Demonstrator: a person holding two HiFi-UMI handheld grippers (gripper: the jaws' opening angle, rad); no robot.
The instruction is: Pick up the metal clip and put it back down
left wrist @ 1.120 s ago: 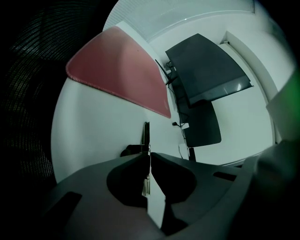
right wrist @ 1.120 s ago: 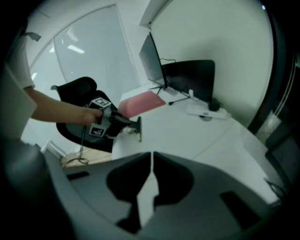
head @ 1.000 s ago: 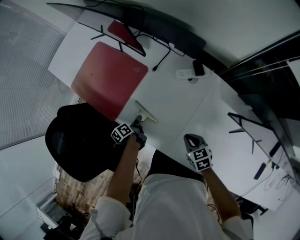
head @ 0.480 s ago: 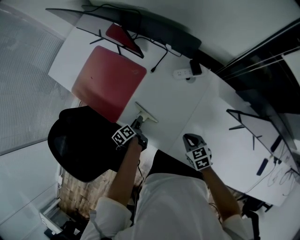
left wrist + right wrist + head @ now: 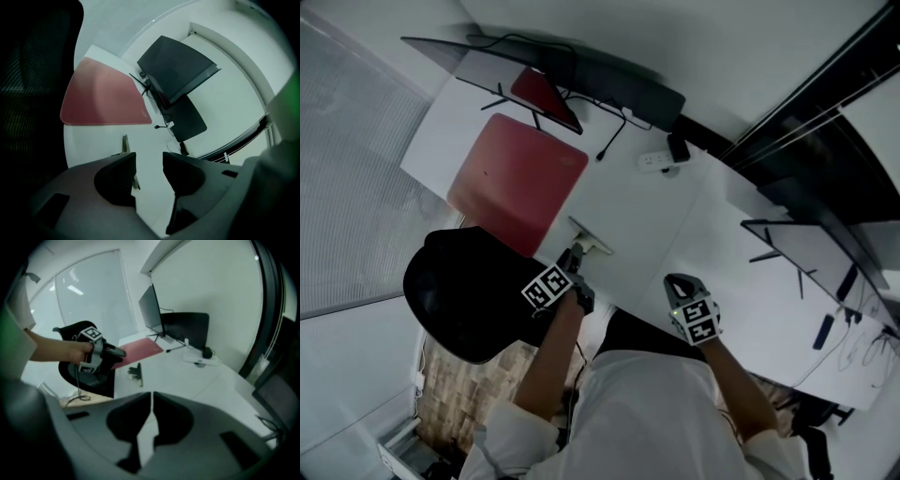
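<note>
The metal clip (image 5: 589,238) lies flat on the white table (image 5: 656,216), close to its near edge. My left gripper (image 5: 575,256) hovers just above and behind it, open. Its jaws have just been opening, and nothing is between them. Looking along the left gripper (image 5: 149,161), the clip (image 5: 124,144) shows on the table below, partly hidden by the left jaw. From the right gripper view, the clip (image 5: 137,372) rests apart from the raised left gripper (image 5: 120,352). My right gripper (image 5: 680,284) stays over the table edge to the right, shut and empty (image 5: 152,397).
A red mat (image 5: 517,178) lies left of the clip. Two dark monitors (image 5: 572,70) stand at the back, with a power strip (image 5: 661,159) beside them. A black office chair (image 5: 469,291) is at the near left. A monitor stand (image 5: 787,248) and pen (image 5: 823,330) are at the right.
The left gripper has drawn up and back from the clip with its jaws open. The clip stays on the table. The right gripper has hardly moved.
</note>
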